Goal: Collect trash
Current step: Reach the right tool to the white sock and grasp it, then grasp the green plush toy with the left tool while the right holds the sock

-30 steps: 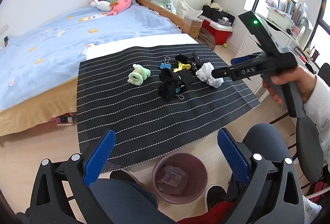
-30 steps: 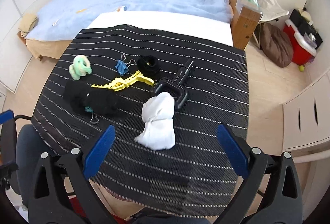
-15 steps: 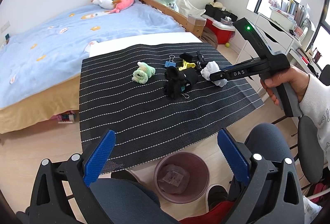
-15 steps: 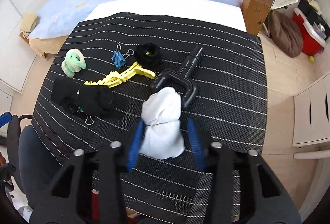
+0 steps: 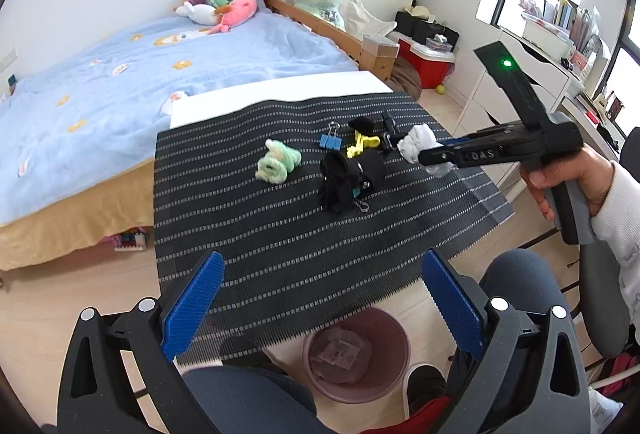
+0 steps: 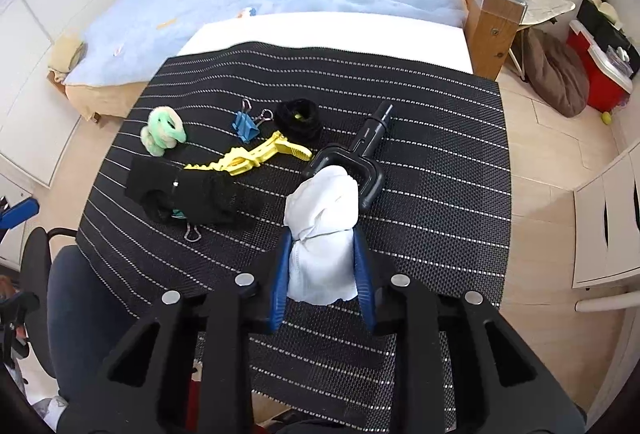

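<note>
So in the left wrist view, the left gripper [image 5: 320, 304] was just hanging back over the near edge of the desk [image 5: 280, 234] with its blue fingers [image 5: 192, 304] spread wide and nothing between them. The pink bin [image 5: 356, 354] sat on the floor right under that near edge, already with some crumpled stuff in it. Over by the right edge you could see the right gripper [image 5: 430, 158] in the person's hand [image 5: 568, 174], reaching the white wad of tissue [image 5: 416, 142].

From the right wrist view it was clearer: the wad sat toward the right side of the desk, its far end lying over the black handle tool [image 6: 356, 158]. The right gripper's fingers [image 6: 280, 274] were closing, pads already against both sides of the wad's near half.

Handling-wise it looked soft and light, probably tissue or maybe cloth, hard to say. It'd squash rather than slip, so pinching the thick knotted middle seemed safer than the loose flared hem. The black sock [image 6: 188, 194] and yellow clip [image 6: 248, 158] lay well clear to the left.
</note>
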The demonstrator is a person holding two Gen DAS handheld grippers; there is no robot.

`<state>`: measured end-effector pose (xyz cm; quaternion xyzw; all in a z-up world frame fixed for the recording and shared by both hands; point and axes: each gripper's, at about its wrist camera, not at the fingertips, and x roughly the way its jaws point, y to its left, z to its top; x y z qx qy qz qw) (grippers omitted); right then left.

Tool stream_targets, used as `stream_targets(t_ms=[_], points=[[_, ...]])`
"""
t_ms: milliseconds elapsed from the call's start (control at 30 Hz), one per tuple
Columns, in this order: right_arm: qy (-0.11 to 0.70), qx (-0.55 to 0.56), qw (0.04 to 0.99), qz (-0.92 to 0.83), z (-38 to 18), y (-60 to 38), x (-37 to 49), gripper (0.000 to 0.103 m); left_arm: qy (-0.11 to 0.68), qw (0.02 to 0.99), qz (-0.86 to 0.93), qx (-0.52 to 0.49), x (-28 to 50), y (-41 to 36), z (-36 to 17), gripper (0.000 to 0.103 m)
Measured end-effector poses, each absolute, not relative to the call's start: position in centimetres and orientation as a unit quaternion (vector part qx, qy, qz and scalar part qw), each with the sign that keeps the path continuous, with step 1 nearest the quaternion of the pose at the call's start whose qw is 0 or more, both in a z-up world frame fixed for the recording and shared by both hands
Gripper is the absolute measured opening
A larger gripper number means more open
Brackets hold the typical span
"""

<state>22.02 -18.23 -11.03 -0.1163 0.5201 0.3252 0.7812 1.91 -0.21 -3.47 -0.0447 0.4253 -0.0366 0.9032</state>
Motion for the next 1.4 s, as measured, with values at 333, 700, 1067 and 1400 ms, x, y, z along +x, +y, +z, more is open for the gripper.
stream_targets(t_ms=[333,700,1067,1400], points=[[0.505,-0.104,0.789,0.334,-8.7,-19.0,21.2,0.029,0.426,0.902,-0.043,-0.046,5.8,1.0,-2.3,0.095],[0.503,-0.097,0.791,0.334,-8.1,-19.6,21.0,0.029,0.466,0.882,-0.053,-0.043,11.5,3.0,-3.1,0.095],[0.504,-0.097,0.792,0.331,-8.0,-19.9,21.1,0.029,0.522,0.851,-0.047,-0.029,16.7,4.1,-6.0,0.095],[0.506,-0.095,0.792,0.329,-8.1,-20.3,21.2,0.029,0.554,0.83,-0.056,-0.033,18.0,4.1,-9.0,0.076]])
